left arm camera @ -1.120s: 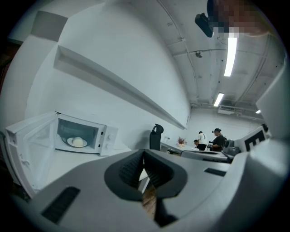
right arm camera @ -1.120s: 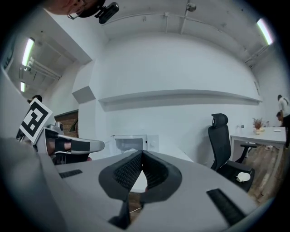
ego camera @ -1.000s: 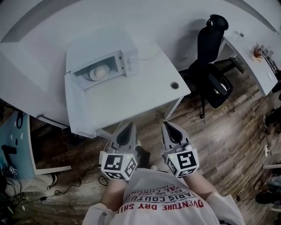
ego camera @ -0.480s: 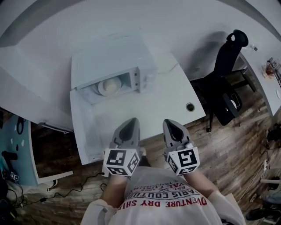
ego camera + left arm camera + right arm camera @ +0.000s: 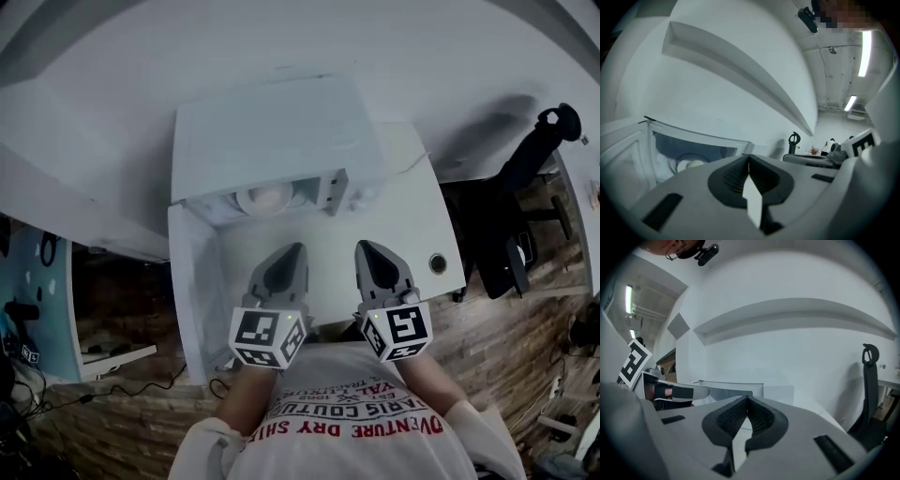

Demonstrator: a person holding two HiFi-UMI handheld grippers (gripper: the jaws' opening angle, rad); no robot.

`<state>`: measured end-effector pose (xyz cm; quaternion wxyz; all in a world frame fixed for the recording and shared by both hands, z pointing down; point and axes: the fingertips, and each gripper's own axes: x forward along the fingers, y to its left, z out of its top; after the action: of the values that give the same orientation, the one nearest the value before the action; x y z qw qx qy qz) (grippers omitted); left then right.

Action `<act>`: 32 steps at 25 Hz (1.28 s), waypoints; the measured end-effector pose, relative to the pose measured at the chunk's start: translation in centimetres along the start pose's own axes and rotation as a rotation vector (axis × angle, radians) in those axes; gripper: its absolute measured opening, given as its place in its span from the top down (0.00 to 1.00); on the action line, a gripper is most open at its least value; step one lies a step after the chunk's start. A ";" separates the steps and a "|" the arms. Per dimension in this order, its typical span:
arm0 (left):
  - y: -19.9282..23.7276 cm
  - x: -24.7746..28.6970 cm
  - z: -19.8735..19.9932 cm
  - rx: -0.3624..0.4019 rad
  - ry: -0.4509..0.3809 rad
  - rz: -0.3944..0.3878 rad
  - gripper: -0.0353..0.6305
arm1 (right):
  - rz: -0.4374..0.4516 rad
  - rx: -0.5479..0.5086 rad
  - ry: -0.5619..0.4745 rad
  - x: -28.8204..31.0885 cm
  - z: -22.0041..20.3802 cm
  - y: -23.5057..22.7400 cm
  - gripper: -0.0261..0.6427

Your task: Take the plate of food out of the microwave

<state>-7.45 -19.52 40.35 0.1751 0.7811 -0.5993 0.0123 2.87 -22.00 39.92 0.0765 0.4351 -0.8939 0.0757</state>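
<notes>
Plate of food point(image 5: 265, 198) sits inside the open microwave point(image 5: 281, 131), low in the cavity, with pale rounded food on top. My read: ceramic, stiff, smooth rim, moderate weight, maybe hot. Food could slide if it tips.

Best hold is the near rim, one gripper each side, kept level.

Left gripper point(image 5: 292, 249) and right gripper point(image 5: 367, 246) are both pressed together with nothing between the jaws, over the desk point(image 5: 422, 225) and short of the opening. Both must spread before reaching the rim.

Door point(image 5: 192, 291) stands open on the left. The cavity roof looks low, so pull straight out with little lift. The desk surface in front gives set-down room. Office chair point(image 5: 525, 187) is well off to the right.
</notes>
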 end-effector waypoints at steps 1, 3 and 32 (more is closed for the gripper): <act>0.7 0.4 -0.1 -0.005 0.003 0.022 0.94 | 0.020 -0.002 0.004 1.0 0.0 0.0 0.94; 2.1 1.2 0.0 -0.018 0.003 0.075 0.94 | 0.066 -0.001 0.014 3.0 0.1 -0.1 0.94; 16.3 6.0 -11.4 -0.648 -0.180 0.484 0.85 | 0.475 -0.130 0.213 17.3 -10.1 2.5 0.94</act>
<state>-18.92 -25.41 56.65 0.3508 0.5202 -0.7513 -0.2045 -8.93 -31.69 53.16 0.1780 0.1968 -0.9609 0.0794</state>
